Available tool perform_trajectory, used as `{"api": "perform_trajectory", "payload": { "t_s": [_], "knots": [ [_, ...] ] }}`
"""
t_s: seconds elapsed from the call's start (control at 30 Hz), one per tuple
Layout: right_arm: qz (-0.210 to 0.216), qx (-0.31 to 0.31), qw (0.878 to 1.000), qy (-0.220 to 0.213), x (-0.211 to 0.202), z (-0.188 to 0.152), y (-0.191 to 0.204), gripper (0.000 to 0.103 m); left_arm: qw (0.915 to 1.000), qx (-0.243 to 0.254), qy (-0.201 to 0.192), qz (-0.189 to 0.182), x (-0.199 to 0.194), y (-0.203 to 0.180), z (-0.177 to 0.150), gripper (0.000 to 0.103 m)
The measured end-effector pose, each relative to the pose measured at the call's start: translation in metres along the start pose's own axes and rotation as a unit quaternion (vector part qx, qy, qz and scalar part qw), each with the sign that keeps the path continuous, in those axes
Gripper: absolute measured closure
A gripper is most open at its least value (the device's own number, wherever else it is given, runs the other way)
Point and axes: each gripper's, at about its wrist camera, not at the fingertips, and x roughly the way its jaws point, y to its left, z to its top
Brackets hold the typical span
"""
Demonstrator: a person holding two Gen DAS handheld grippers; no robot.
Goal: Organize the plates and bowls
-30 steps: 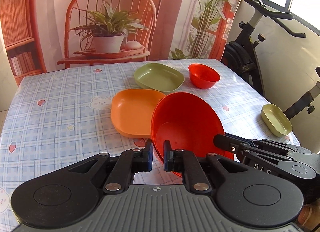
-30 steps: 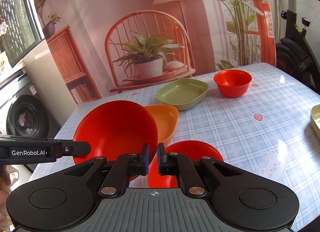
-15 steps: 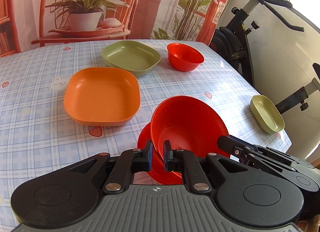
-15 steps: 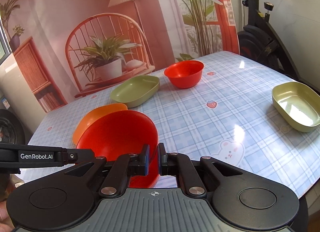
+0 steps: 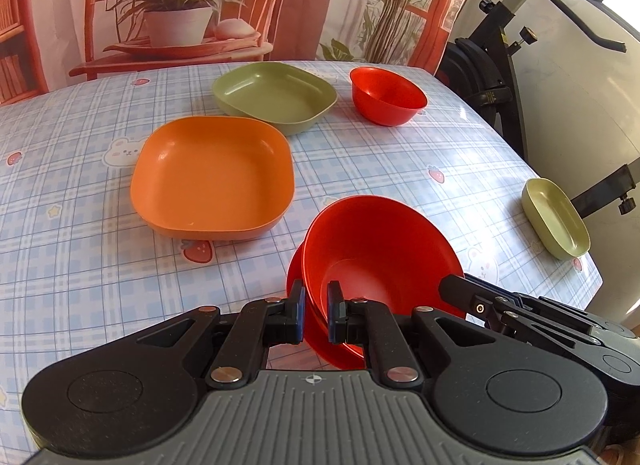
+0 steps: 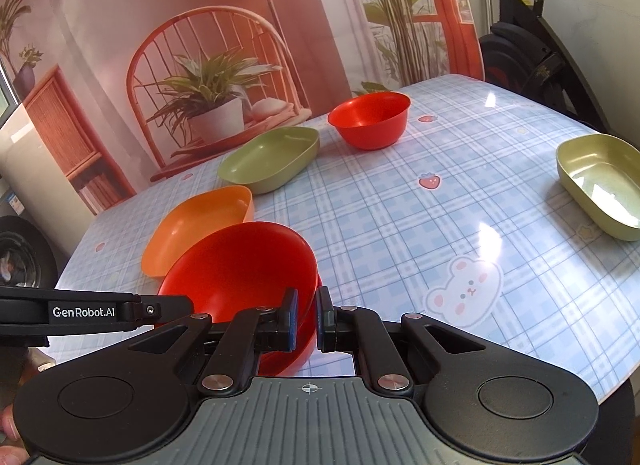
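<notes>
A large red bowl (image 5: 372, 253) sits tilted in a red plate (image 5: 296, 277) near the table's front edge. My left gripper (image 5: 314, 315) is shut on the bowl's near rim. My right gripper (image 6: 306, 319) is shut on the rim at the other side of the same bowl (image 6: 240, 265). An orange square plate (image 5: 212, 177), a green square plate (image 5: 276, 95), a small red bowl (image 5: 386, 97) and a small green oval dish (image 5: 556, 223) stand on the table. All show in the right wrist view too: orange plate (image 6: 200, 225), green plate (image 6: 272, 159), small red bowl (image 6: 372, 117), oval dish (image 6: 600, 185).
The table (image 5: 80, 265) has a blue checked cloth. An exercise bike (image 5: 500, 65) stands close to its right edge. A printed backdrop (image 6: 200, 45) hangs behind the far edge. The oval dish lies near the right front corner.
Both grippers have lowered the large red bowl from the air into the red plate. The views have dropped nearer to the table.
</notes>
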Motion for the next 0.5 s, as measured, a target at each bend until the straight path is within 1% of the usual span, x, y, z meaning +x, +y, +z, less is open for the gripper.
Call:
{"api": "perform_trajectory", "payload": {
  "t_s": [0.1, 0.27, 0.5],
  "knots": [
    [-0.003, 0.003, 1.0, 0.007, 0.003, 0.0005, -0.0019, 0.095, 0.9999, 0.008, 0.005, 0.004, 0.0028, -0.0026, -0.0004, 0.092],
    [-0.002, 0.005, 1.0, 0.009, 0.0042, 0.0002, -0.0033, 0.095, 0.9999, 0.004, 0.009, 0.004, 0.0063, -0.0011, -0.0011, 0.092],
    [-0.001, 0.006, 1.0, 0.011, 0.0052, -0.0008, -0.0038, 0.095, 0.9999, 0.01, 0.005, 0.004, 0.0062, -0.0024, -0.0026, 0.091]
  ]
}}
